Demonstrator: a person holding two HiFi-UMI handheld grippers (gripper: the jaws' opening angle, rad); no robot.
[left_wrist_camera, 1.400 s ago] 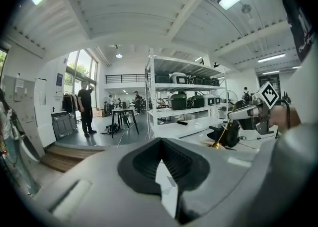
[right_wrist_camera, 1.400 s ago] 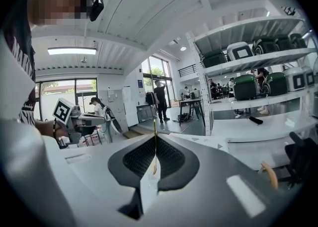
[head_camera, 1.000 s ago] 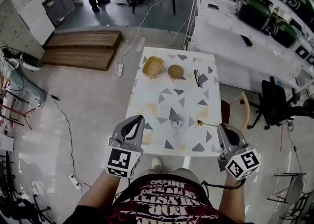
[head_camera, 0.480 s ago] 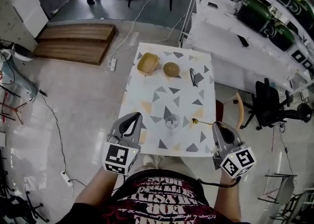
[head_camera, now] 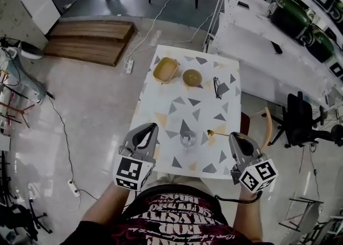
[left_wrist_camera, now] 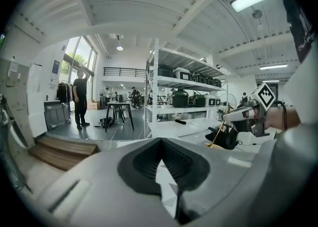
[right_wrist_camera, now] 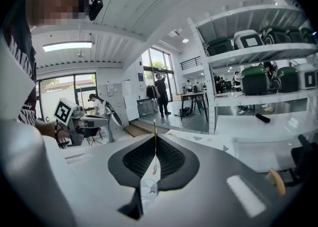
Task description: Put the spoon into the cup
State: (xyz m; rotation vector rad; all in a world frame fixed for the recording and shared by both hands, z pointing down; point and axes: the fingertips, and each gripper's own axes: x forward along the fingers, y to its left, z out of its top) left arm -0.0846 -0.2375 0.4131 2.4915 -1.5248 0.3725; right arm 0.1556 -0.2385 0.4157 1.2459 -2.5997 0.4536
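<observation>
A clear glass cup (head_camera: 188, 139) stands near the front edge of the patterned table (head_camera: 177, 107). My right gripper (head_camera: 233, 135) is shut on the handle of a thin gold spoon (head_camera: 214, 133), whose bowl hangs just right of the cup, slightly above the table. In the right gripper view the spoon (right_wrist_camera: 154, 156) runs between the closed jaws (right_wrist_camera: 154, 136), with the cup (right_wrist_camera: 148, 191) showing below them. My left gripper (head_camera: 153, 127) is shut and empty, left of the cup at the table's front-left corner. The left gripper view shows the right gripper (left_wrist_camera: 233, 116) holding the spoon (left_wrist_camera: 216, 136).
At the table's far end sit a yellow dish (head_camera: 165, 70), a brown bowl (head_camera: 192, 77) and a pair of glasses (head_camera: 217, 87). A wooden chair (head_camera: 264, 126) stands at the right of the table, white shelving (head_camera: 268, 45) beyond it. Cables run over the floor at left.
My right gripper has carried the spoon a little left, closer to the cup. The left gripper has hardly moved. The head view has shifted slightly.
</observation>
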